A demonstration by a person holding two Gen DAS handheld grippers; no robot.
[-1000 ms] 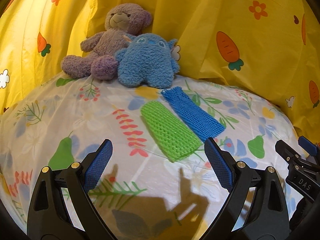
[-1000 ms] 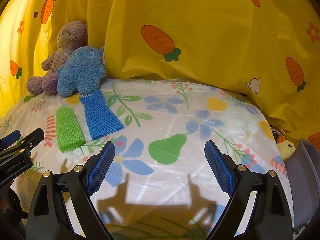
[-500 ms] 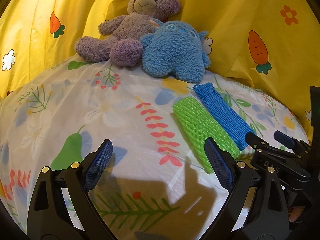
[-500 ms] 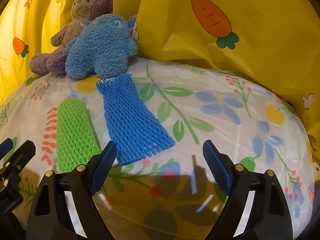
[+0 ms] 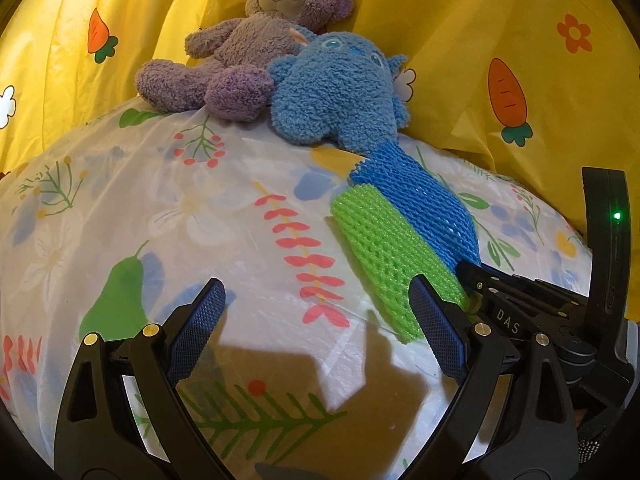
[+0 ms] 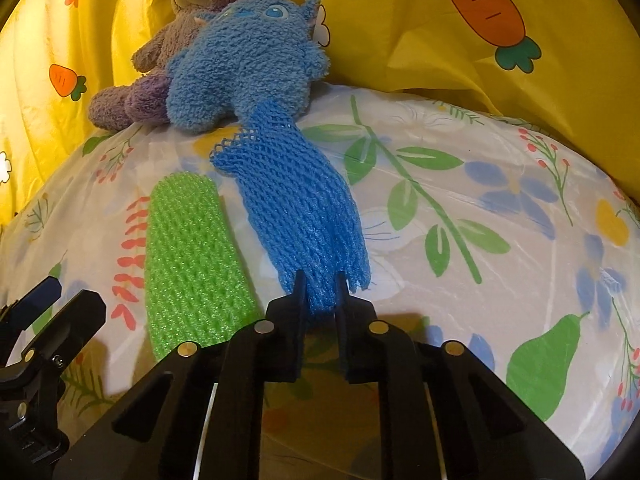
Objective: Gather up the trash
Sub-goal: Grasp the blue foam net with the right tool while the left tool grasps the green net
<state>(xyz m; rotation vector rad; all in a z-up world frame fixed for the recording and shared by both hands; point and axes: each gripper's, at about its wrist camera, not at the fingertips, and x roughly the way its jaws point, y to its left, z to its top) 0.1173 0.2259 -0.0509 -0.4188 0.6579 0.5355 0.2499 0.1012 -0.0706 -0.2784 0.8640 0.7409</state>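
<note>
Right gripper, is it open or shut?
Shut. The right gripper has just closed, pinching the near end of the blue net between its pads.

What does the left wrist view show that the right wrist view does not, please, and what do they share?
Only the left wrist view shows the left gripper from behind, jaws wide open over the tablecloth. Only the right wrist view shows the right gripper, which has just been closing, pinching the blue foam net at its near end. Both show the green foam net, the blue plush toy and the purple teddy bear.
</note>
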